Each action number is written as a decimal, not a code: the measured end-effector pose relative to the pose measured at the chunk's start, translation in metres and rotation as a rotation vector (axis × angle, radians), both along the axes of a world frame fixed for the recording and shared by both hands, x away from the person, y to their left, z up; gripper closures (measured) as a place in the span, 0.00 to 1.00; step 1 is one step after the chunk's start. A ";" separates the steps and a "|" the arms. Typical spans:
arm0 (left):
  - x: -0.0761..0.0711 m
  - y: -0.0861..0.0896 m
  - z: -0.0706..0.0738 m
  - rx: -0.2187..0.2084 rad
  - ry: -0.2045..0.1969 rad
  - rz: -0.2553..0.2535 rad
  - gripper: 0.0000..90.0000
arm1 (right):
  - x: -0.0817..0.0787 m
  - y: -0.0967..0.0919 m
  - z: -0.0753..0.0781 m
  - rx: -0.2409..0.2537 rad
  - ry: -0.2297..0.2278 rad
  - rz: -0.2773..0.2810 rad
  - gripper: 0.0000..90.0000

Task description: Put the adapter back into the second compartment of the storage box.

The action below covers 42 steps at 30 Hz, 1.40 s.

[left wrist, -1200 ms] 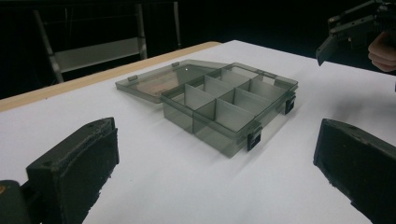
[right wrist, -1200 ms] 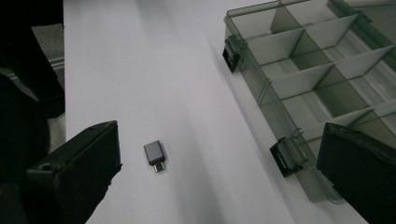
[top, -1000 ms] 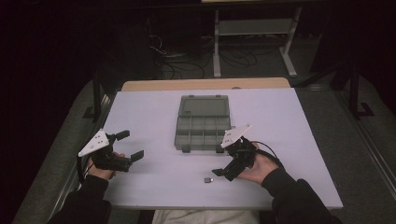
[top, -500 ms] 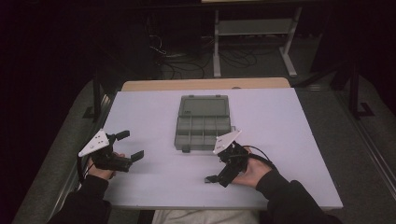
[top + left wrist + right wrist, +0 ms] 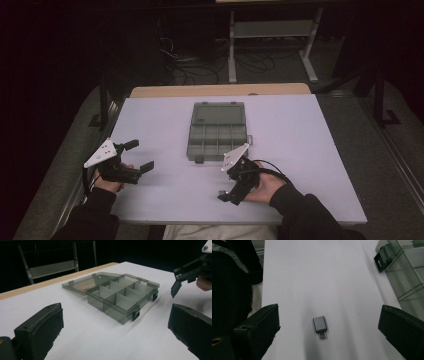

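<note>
A small grey USB adapter (image 5: 320,325) lies flat on the white table (image 5: 310,150), its plug end towards the camera in the right gripper view. My right gripper (image 5: 227,192) points down over it near the front edge. Its jaws have just been closing a little, but both pads (image 5: 263,325) stand well clear of the adapter on either side. My left gripper (image 5: 140,155) hovers open at the table's left, with nothing between its pads (image 5: 42,327). It faces an open smoky-grey compartment box (image 5: 217,142) whose lid lies flat behind it.
The box (image 5: 120,293) has several empty compartments and two dark latches at its front. A wooden strip (image 5: 220,90) edges the table's far side. Beyond it are a metal shelf frame (image 5: 270,30) and cables (image 5: 200,67) on the dark floor.
My right gripper has moved left and down towards the table's front edge, and now stands over the small adapter. The left gripper has stayed where it was.
</note>
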<state>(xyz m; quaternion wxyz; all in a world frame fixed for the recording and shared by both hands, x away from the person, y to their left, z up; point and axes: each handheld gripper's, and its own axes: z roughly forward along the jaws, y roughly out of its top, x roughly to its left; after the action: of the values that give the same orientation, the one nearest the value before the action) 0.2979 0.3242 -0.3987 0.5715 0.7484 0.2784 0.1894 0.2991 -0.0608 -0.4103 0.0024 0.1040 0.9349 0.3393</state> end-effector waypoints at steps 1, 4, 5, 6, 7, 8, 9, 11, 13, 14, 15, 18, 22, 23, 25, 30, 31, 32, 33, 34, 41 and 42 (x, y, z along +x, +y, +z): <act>0.000 0.000 0.000 0.000 0.000 0.000 0.00 | 0.000 0.000 0.000 0.000 0.000 0.000 0.06; 0.000 0.000 0.000 0.000 0.000 0.000 0.00 | -0.001 0.002 -0.002 -0.008 0.006 0.024 0.11; 0.000 0.000 0.000 -0.001 0.000 0.000 0.00 | -0.002 0.003 -0.003 -0.012 0.010 0.027 0.13; 0.000 0.000 0.000 -0.001 0.000 0.000 0.00 | -0.002 0.004 -0.004 -0.014 0.010 0.033 0.13; 0.000 0.000 0.000 0.000 0.000 0.000 0.00 | -0.002 0.004 -0.005 -0.017 0.011 0.034 0.14; 0.000 0.000 0.000 0.000 0.000 0.000 0.00 | -0.002 0.005 -0.006 -0.020 0.011 0.039 0.14; 0.000 0.000 0.000 0.000 0.000 0.000 0.00 | -0.003 0.006 -0.007 -0.023 0.010 0.042 0.15; 0.000 0.000 0.000 0.000 0.000 -0.001 0.00 | -0.004 0.007 -0.008 -0.029 0.005 0.046 0.16; 0.000 0.000 0.000 0.000 0.000 0.000 0.00 | -0.004 0.008 -0.010 -0.036 -0.002 0.054 0.17; 0.000 0.000 0.000 0.000 -0.001 0.000 0.00 | -0.004 0.009 -0.011 -0.038 -0.002 0.056 0.18; 0.000 0.000 0.000 -0.002 -0.001 0.000 0.00 | -0.004 0.009 -0.012 -0.044 0.001 0.056 0.18; 0.000 0.000 0.000 -0.002 -0.001 0.000 0.00 | -0.004 0.011 -0.014 -0.057 0.005 0.066 0.22; 0.000 0.000 0.000 0.000 0.000 -0.001 0.00 | -0.005 0.012 -0.015 -0.067 0.012 0.076 0.28; 0.000 0.000 0.000 0.000 0.000 -0.001 0.00 | -0.005 0.012 -0.015 -0.069 0.012 0.078 0.29; 0.000 0.000 0.000 0.000 -0.002 -0.003 0.00 | -0.005 0.012 -0.016 -0.069 0.019 0.084 0.34; 0.000 0.000 0.000 0.000 -0.001 -0.003 0.00 | -0.005 0.013 -0.018 -0.083 0.033 0.094 0.44; 0.000 0.000 0.000 0.000 -0.002 -0.003 0.00 | -0.005 0.013 -0.019 -0.087 0.033 0.092 0.46; 0.000 0.000 0.000 -0.001 -0.001 -0.004 0.00 | -0.005 0.013 -0.019 -0.090 0.036 0.091 0.48; 0.000 0.000 0.000 -0.003 0.000 -0.003 0.00 | -0.005 0.013 -0.020 -0.090 0.038 0.090 0.48; 0.000 0.000 0.000 -0.003 0.000 -0.003 0.00 | -0.004 0.013 -0.020 -0.090 0.035 0.087 0.50; 0.000 0.000 0.000 -0.001 -0.001 -0.005 0.00 | -0.002 0.011 -0.018 -0.085 0.028 0.068 0.64; 0.000 -0.001 0.000 -0.002 0.000 -0.005 0.00 | -0.002 0.011 -0.019 -0.086 0.026 0.067 0.66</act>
<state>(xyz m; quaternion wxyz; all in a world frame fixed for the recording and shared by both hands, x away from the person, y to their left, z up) 0.2977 0.3236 -0.3987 0.5729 0.7483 0.2767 0.1878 0.2975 -0.0496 -0.4289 -0.0165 0.0767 0.9515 0.2976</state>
